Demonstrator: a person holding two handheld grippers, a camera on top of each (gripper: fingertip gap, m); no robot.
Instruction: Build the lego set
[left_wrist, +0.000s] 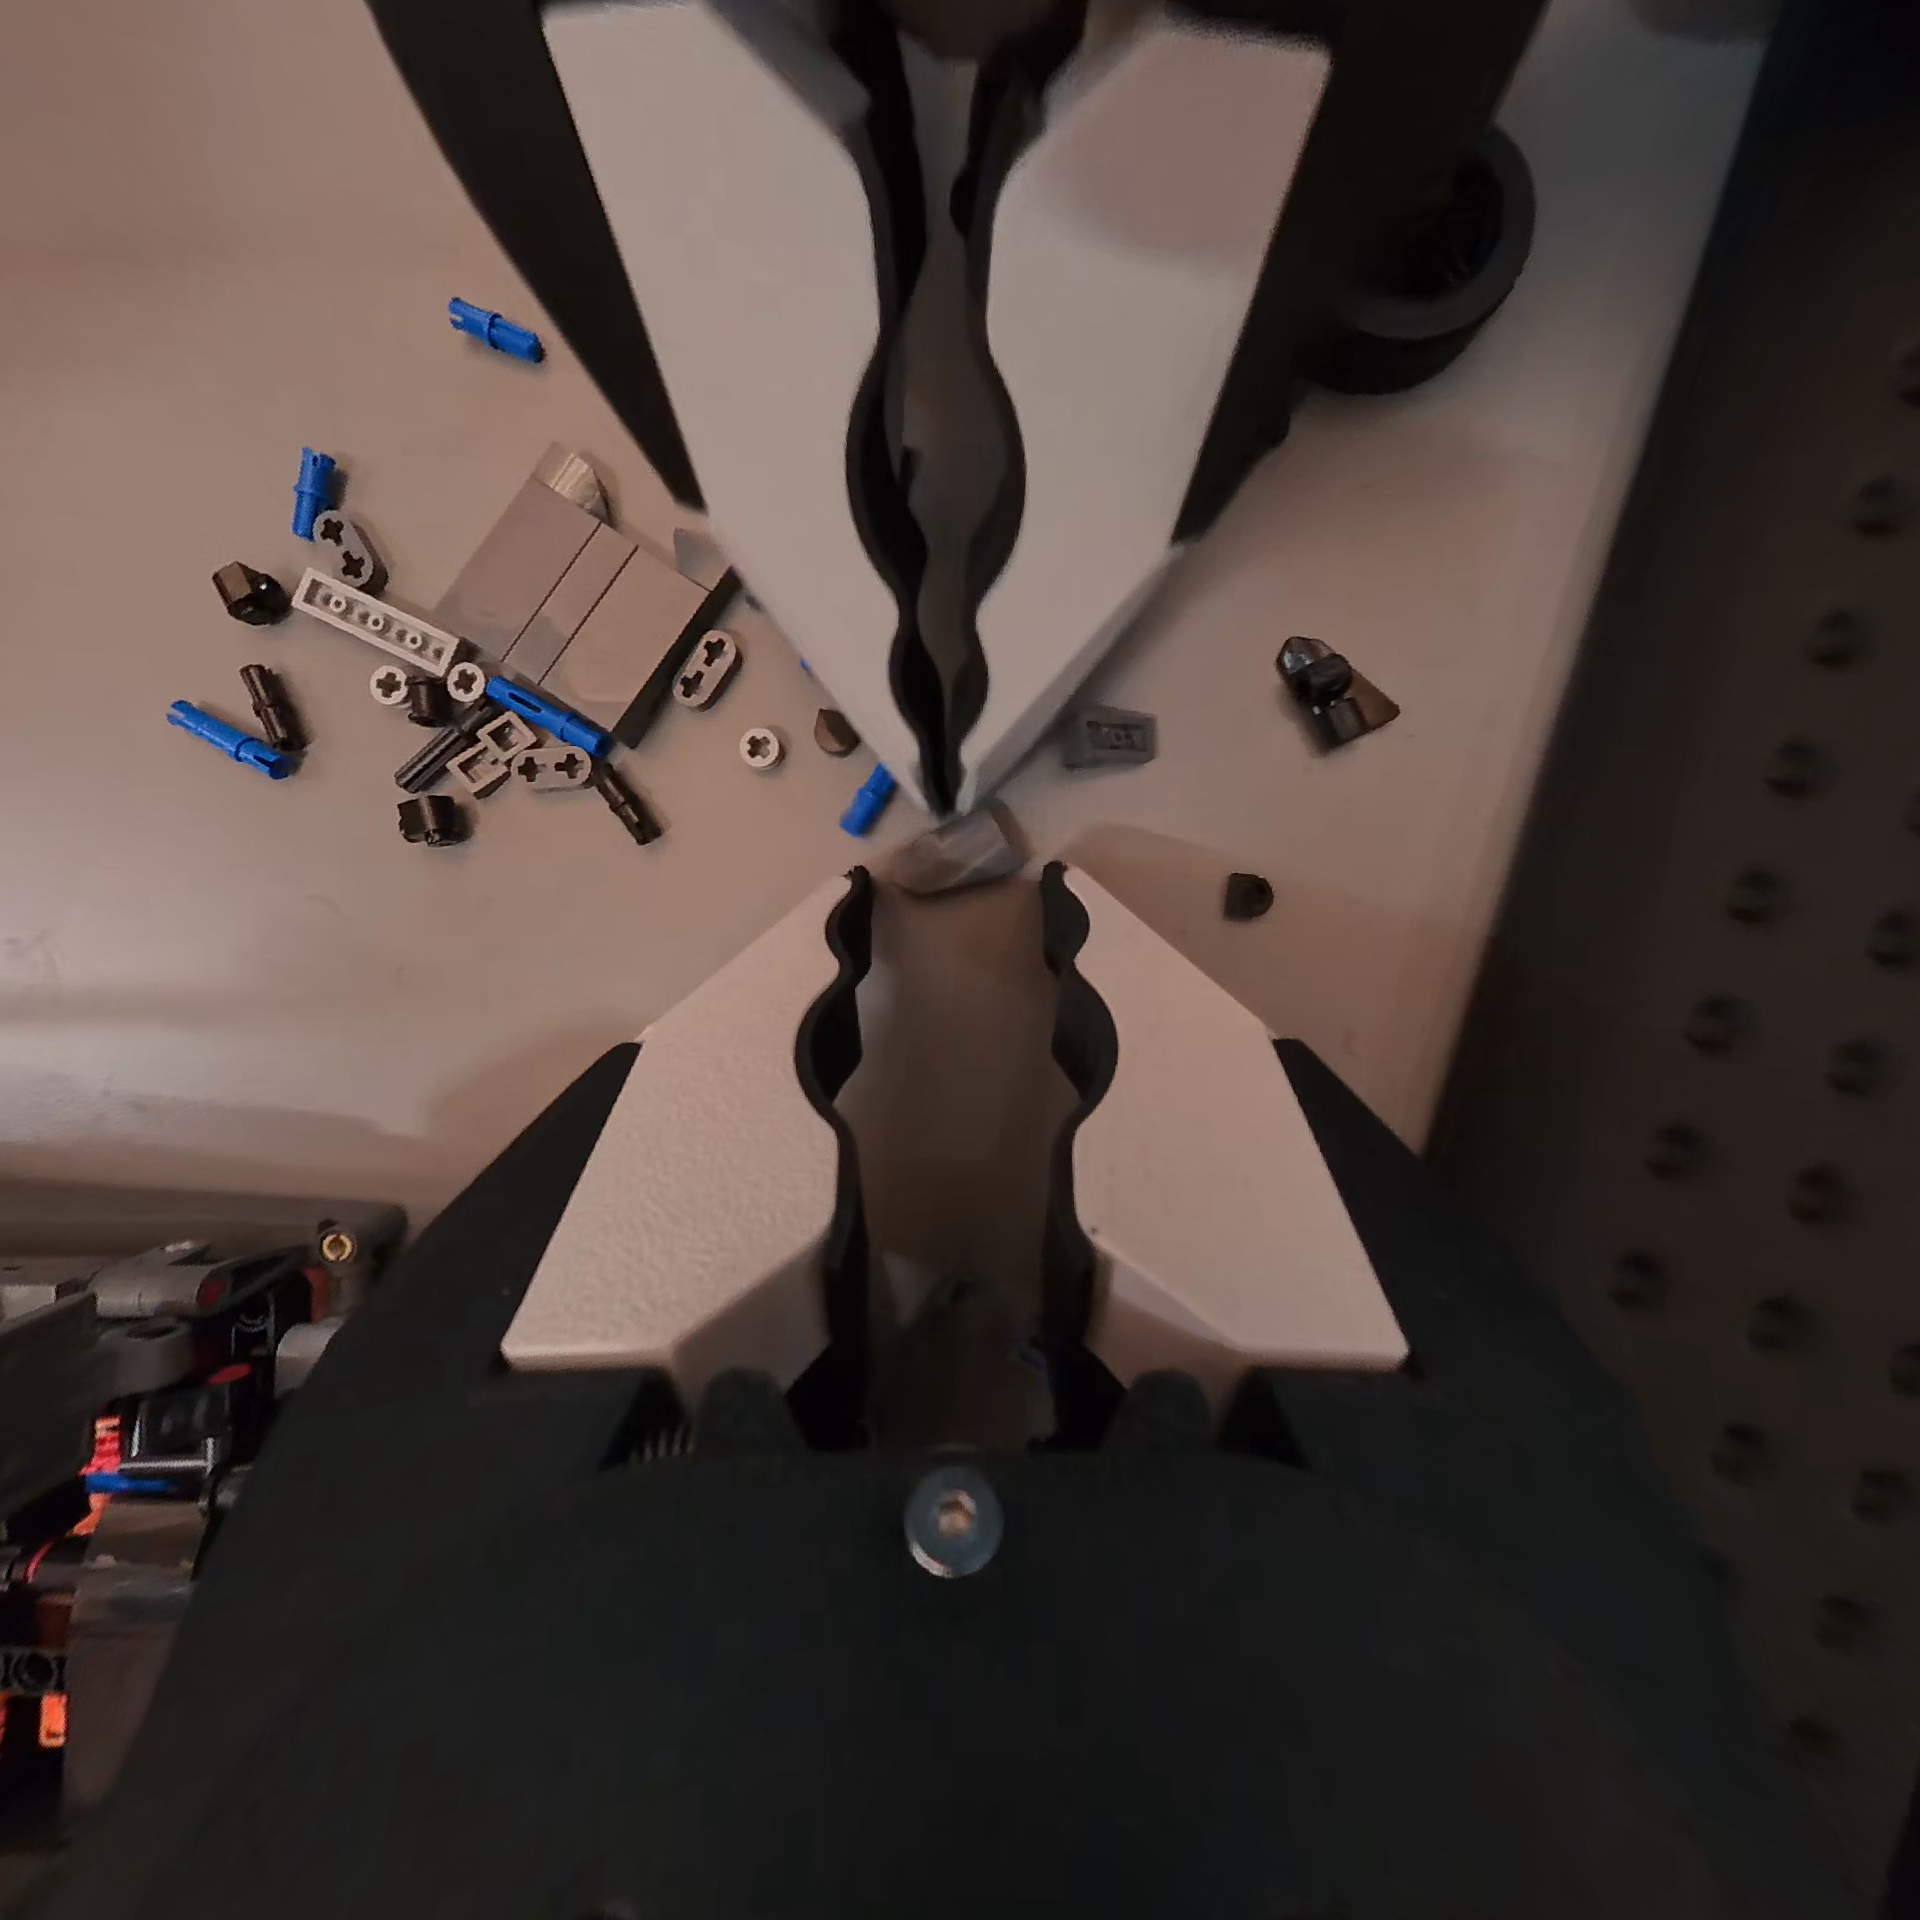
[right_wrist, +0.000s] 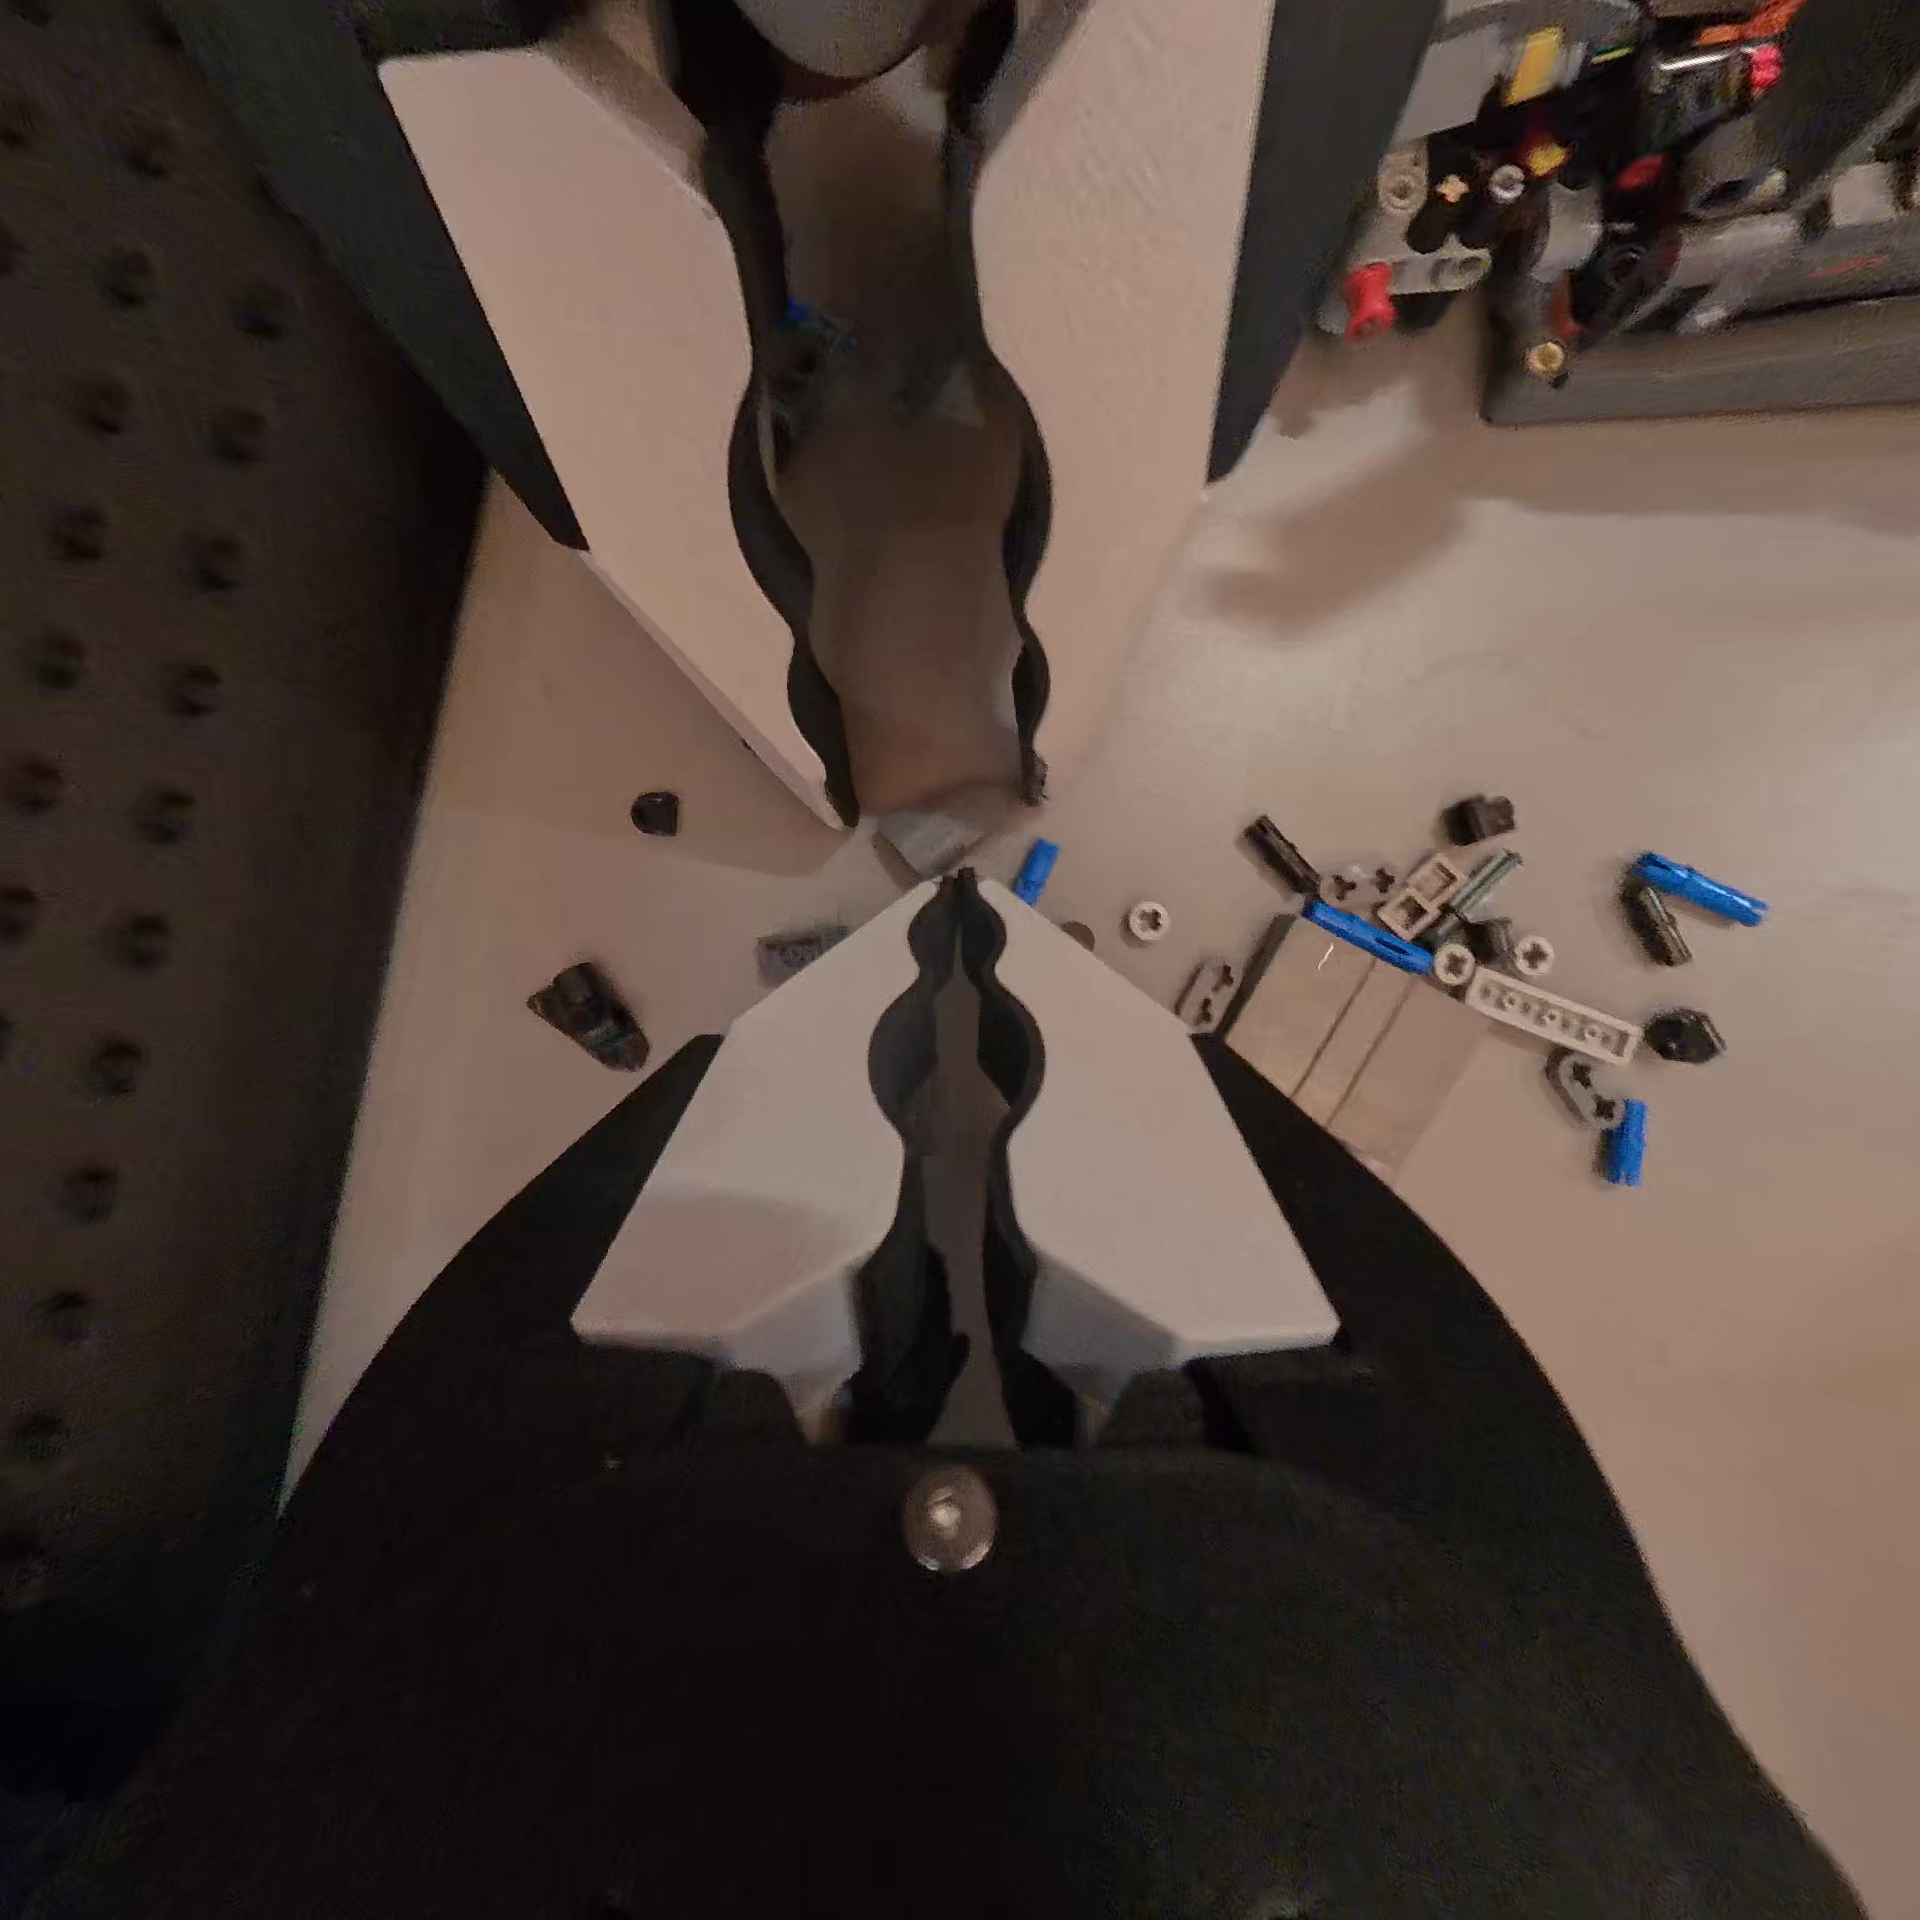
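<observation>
A small grey lego piece (left_wrist: 956, 857) lies on the pale table between the two grippers; it also shows in the right wrist view (right_wrist: 930, 836). My left gripper (left_wrist: 953, 875) is open, its fingertips on either side of the piece without clearly touching it. My right gripper (right_wrist: 961, 878) is shut and comes in from the opposite side, its tips right at the piece's edge. I cannot tell whether it pinches the piece. Each gripper shows in the other's view: the right one (left_wrist: 940, 805) and the left one (right_wrist: 940, 802).
A pile of loose parts (left_wrist: 499, 675) lies beside the grippers: blue pins, a light grey plate, grey flat blocks (right_wrist: 1340, 1049). A black piece (left_wrist: 1335, 691), a black tyre (left_wrist: 1444, 270) and the part-built model (right_wrist: 1662, 187) stand around. A dark perforated board (left_wrist: 1766, 935) borders the table. Only a small space, under 4 cm, lies between the two pairs of fingers.
</observation>
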